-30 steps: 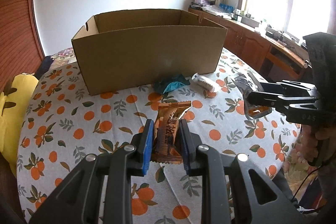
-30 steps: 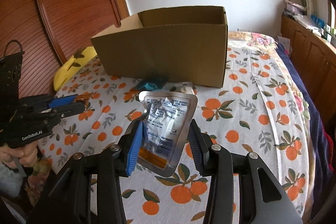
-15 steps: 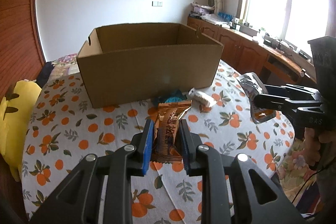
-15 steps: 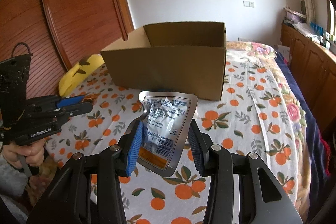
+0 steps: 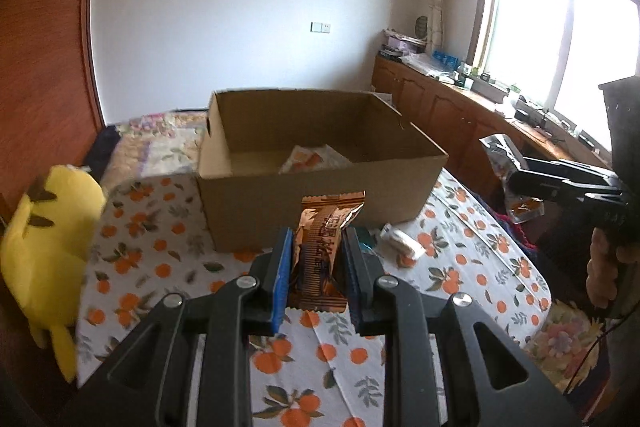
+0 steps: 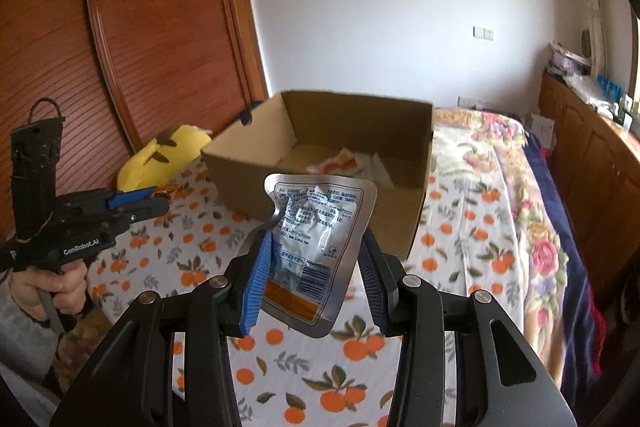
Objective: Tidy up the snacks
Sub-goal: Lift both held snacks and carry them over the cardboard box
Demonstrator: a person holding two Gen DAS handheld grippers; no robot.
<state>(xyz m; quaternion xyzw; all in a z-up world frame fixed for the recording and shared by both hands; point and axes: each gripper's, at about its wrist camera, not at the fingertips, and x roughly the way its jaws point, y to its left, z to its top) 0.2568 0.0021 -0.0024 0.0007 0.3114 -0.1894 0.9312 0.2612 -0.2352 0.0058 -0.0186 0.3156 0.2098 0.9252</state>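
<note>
box [image 5: 320, 183]: open-top cardboard at 12 o'clock on the orange-print worktop [image 5: 160, 259] — prob. the drop spot; one pale pack [image 5: 316, 159] already inside.
silver pouch [image 6: 316, 243]: pinched by right gripper [image 6: 316, 275] jaws, held clear of the cloth, prob. for carrying over the box wall.
brown wafer pack [image 5: 320, 251]: left gripper [image 5: 316, 275] jaws squeeze it upright, off the worktop.
hidden: most of box floor; white roll [image 5: 402, 243] + teal wrapper at 1 o'clock partly blocked, labels unreadable.

My right claw [image 6: 316, 269] grips a silver pouch [image 6: 316, 247] in front of the cardboard box [image 6: 320, 163]. Left of the box, my left claw [image 6: 136, 203] hovers over the orange-print tablecloth [image 6: 320, 379]; a white packet [image 6: 348, 163] lies inside the box.
</note>
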